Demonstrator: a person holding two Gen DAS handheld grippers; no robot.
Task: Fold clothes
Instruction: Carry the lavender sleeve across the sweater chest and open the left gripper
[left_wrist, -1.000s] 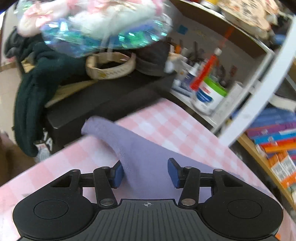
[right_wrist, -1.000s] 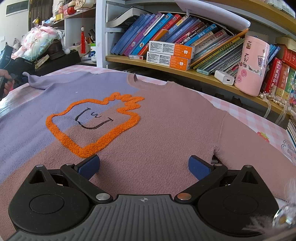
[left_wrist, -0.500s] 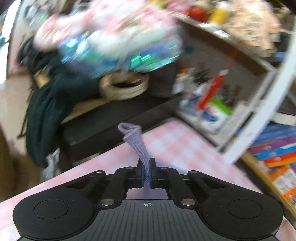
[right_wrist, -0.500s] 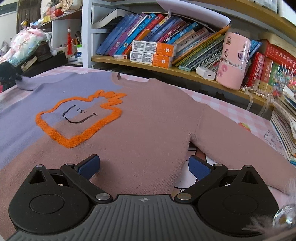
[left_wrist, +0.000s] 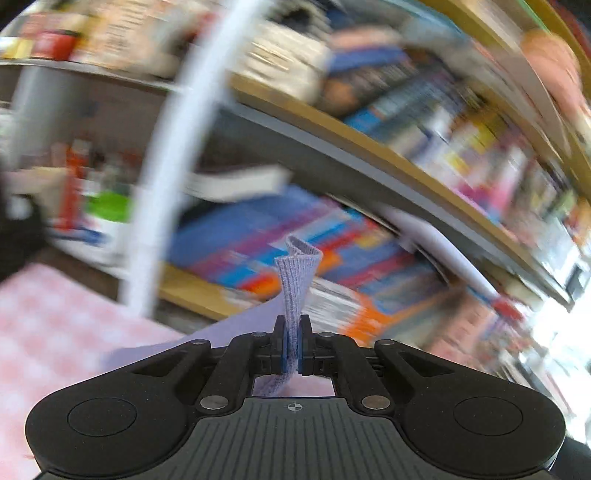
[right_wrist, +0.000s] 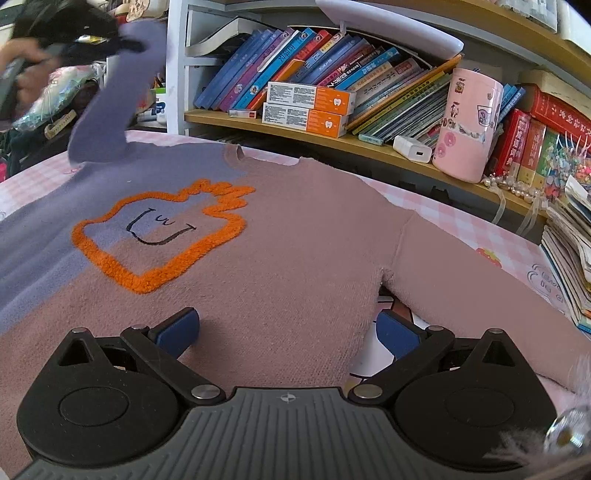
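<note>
The left gripper (left_wrist: 291, 347) has its jaws pinched tight on the ribbed lilac cuff (left_wrist: 295, 280) of the sweater's sleeve, which stands up past the pads toward 12 o'clock. Everything beyond it in the left wrist view is smeared by motion. Only the right wrist view shows that sleeve (right_wrist: 110, 110) raised off the bench at 10 o'clock, with a hand (right_wrist: 26, 70) at its top.

The right gripper (right_wrist: 288, 328) hangs over the sweater (right_wrist: 295, 240) with jaws spread wide and nothing between the pads. The garment lies flat, face up, on the pink checked bench (right_wrist: 461, 218), lilac at 9 o'clock and dusty pink elsewhere, its orange fuzzy outline (right_wrist: 155, 236) at 11 o'clock.

The wooden shelf (right_wrist: 332, 142) at 12 o'clock holds leaning books (right_wrist: 280, 62), two orange-and-white boxes (right_wrist: 306, 107), a white charger (right_wrist: 413, 149) and a pink canister (right_wrist: 469, 125). The print is too small to read.
</note>
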